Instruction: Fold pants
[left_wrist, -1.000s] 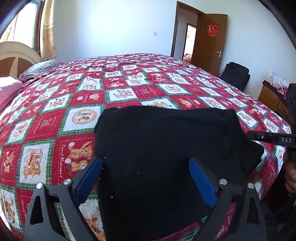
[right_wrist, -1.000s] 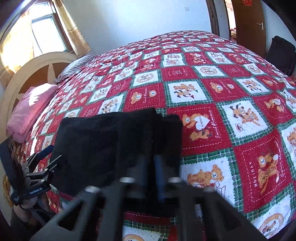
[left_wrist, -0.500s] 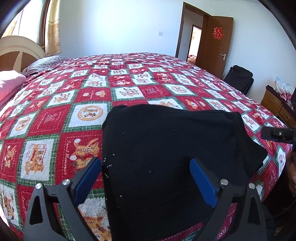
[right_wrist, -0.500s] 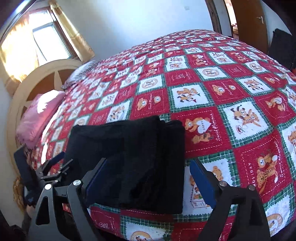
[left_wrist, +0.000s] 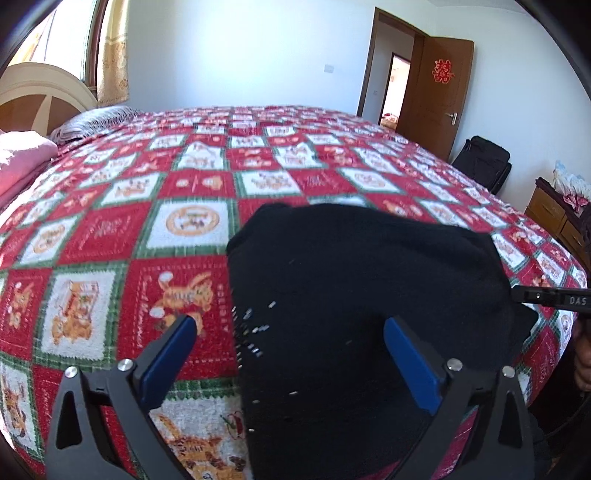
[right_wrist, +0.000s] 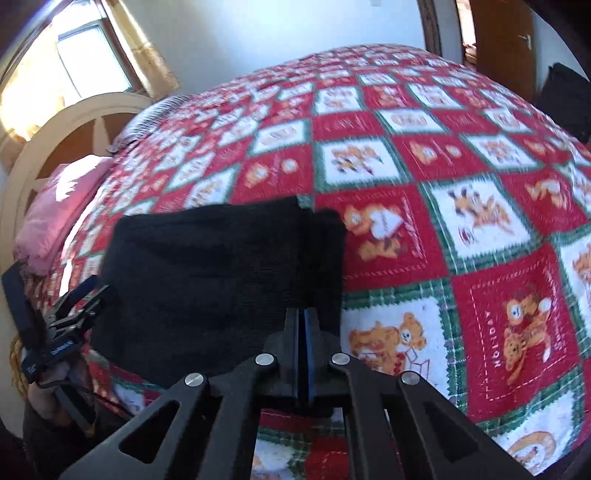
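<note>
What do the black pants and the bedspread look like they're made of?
Pants: likely a soft knit or fleece, matte black with a faintly ribbed, fuzzy surface and pale lint specks. Bedspread: apparently a plush, towel-like fabric, its red, white and green squares showing a nubby pile.

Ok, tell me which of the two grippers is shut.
The right gripper: its blue pads are pressed together just over the folded black pants. The left gripper has its fingers spread wide apart.

light: bright daylight — window (right_wrist: 92, 55) glare | blur: bedspread (left_wrist: 184, 192) smeared | edges: fisheye-bent
</note>
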